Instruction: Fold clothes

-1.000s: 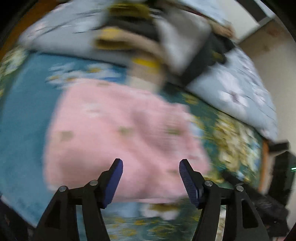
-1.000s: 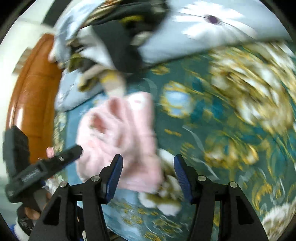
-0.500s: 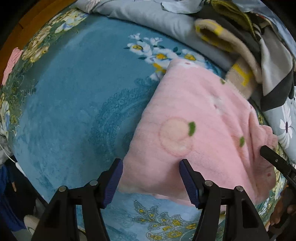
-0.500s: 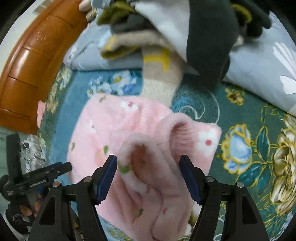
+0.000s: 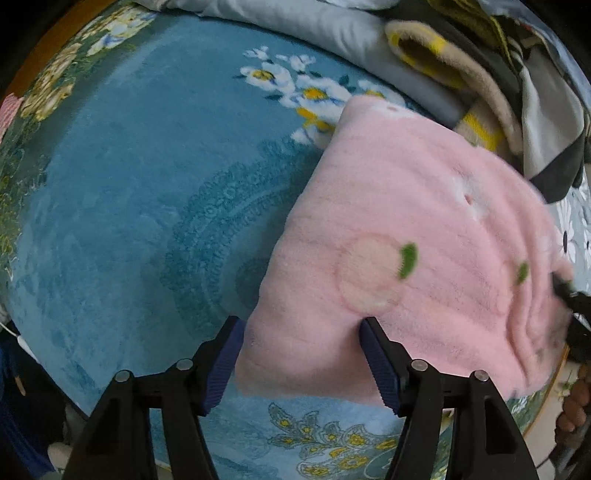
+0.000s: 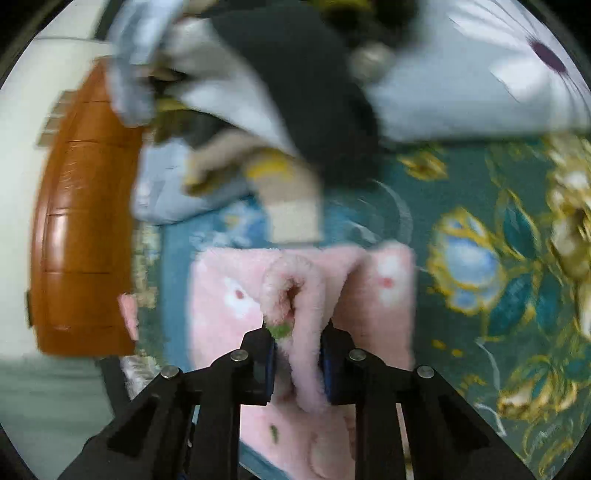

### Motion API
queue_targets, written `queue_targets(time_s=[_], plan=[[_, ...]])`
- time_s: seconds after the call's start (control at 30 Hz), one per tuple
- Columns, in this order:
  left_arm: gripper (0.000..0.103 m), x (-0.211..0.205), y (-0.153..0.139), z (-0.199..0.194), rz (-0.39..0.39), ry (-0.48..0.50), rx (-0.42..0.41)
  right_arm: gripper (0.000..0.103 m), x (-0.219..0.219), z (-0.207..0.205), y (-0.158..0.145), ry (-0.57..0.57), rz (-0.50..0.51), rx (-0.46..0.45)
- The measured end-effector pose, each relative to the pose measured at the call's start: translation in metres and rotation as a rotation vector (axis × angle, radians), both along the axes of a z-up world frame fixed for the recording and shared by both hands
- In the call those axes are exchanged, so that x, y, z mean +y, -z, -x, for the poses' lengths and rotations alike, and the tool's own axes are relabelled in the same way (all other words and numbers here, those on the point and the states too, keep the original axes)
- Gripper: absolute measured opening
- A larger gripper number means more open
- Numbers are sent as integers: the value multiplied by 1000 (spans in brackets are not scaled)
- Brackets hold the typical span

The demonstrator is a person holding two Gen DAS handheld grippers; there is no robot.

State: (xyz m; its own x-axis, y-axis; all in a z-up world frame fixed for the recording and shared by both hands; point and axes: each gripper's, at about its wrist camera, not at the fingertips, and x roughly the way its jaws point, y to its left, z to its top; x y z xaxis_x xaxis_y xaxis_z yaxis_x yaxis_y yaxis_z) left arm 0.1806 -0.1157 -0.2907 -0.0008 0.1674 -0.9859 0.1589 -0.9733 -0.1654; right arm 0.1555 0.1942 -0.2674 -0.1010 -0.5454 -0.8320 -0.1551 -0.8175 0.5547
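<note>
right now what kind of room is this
Probably a bedroom at home. The pink garment lies on a floral bedspread, a pile of clothes sits on grey bedding behind it, and a curved wooden headboard stands at the edge.
</note>
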Motion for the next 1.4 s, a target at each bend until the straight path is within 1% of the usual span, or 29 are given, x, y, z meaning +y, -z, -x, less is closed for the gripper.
queue_targets(time_s=[0.03,0.07,0.13,0.2,0.27,0.33,0.4,0.43,0.47,0.5,0.57,0.63,0.7,0.8,0.83,0.87,0.9,0.93,0.97,1.03,1.07,1.13,1.23,1.33,1.4], plan=[[70,0,1,1,-2,5,-5,21,-3,-2,8,-25,-37,-25],[70,0,1,2,-7,7,-3,22,-7,-4,12,-47,-53,-32],[70,-3,-4,6,-41,7,10,23,-12,-6,9,-66,-92,-6],[70,-7,-10,11,-83,2,31,32,-13,-8,5,-77,-137,17],[71,-11,-15,20,-129,1,59,54,-9,-10,1,-69,-179,28],[74,-15,-13,32,-164,8,70,60,-7,-12,0,-59,-164,34],[76,-17,-8,44,-201,15,69,67,-1,-17,7,-42,-114,14],[76,-17,-1,49,-227,16,61,76,2,-20,12,-20,-100,5],[77,-17,7,54,-255,17,53,78,5,-23,16,3,-87,-4],[78,-17,16,59,-269,22,44,78,11,-27,26,44,-47,-25],[79,-17,33,66,-273,40,30,81,19,-32,39,115,28,-61],[79,-15,43,71,-297,55,24,81,25,-36,52,170,93,-80],[79,-14,50,73,-332,56,21,81,25,-39,59,200,126,-89],[79,-14,55,75,-355,37,15,79,25,-42,68,250,168,-114],[78,-14,54,75,-360,37,17,67,25,-42,69,270,184,-118],[71,-13,53,75,-364,37,20,59,24,-42,68,284,184,-119],[65,-12,53,75,-369,37,22,58,23,-42,67,297,182,-120],[59,-10,51,75,-365,43,24,52,21,-42,64,302,176,-117],[52,-7,48,75,-356,55,27,49,20,-43,60,310,166,-114],[46,-2,41,75,-341,75,31,45,18,-47,51,330,155,-112],[41,0,37,75,-334,85,33,43,18,-49,46,339,151,-111],[38,5,28,75,-325,105,39,41,17,-53,35,353,145,-106],[36,9,7,70,-344,141,55,40,13,-63,8,360,136,-87],[36,13,-18,60,-370,182,70,40,9,-78,-27,347,90,-70],[36,14,-35,50,-392,196,82,40,7,-88,-49,352,77,-56]])
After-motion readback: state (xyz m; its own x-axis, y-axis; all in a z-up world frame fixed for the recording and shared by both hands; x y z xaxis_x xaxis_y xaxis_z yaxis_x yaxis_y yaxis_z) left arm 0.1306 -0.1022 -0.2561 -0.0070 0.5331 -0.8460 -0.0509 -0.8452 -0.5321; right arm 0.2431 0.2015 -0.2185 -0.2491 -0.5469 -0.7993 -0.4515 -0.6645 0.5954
